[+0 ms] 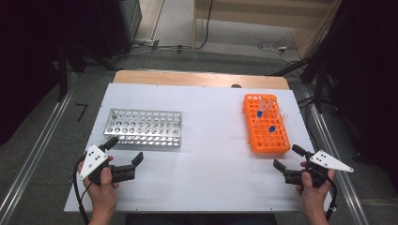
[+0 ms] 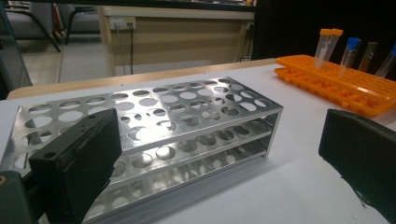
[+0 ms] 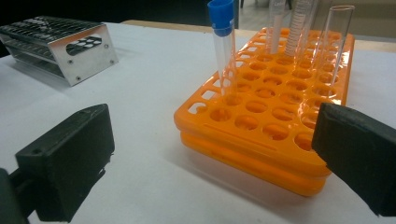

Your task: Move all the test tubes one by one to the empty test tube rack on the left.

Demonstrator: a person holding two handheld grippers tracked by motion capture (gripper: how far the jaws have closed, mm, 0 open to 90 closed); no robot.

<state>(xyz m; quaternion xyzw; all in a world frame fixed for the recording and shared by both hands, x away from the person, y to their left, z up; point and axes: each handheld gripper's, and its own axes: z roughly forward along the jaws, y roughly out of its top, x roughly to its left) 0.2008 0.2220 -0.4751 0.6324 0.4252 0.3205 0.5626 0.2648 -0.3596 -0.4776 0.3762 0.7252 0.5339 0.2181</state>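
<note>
Both grippers, left (image 1: 126, 159) and right (image 1: 287, 157), wait agape at lower frame; next, reach the blue-capped clear tube (image 3: 223, 46) in the orange plastic rack (image 1: 277, 140)

A white table (image 1: 206, 140) stands on grey floor (image 1: 42, 140); beyond the table's far edge, cables (image 1: 272, 47) lie beside a wooden wall (image 1: 263, 14).

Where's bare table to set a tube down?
Widest free patch: between the metal rack and the orange rack. Bare too along the near edge between the left gripper and right gripper. Crowded at the orange rack's far end, among the tubes.
</note>
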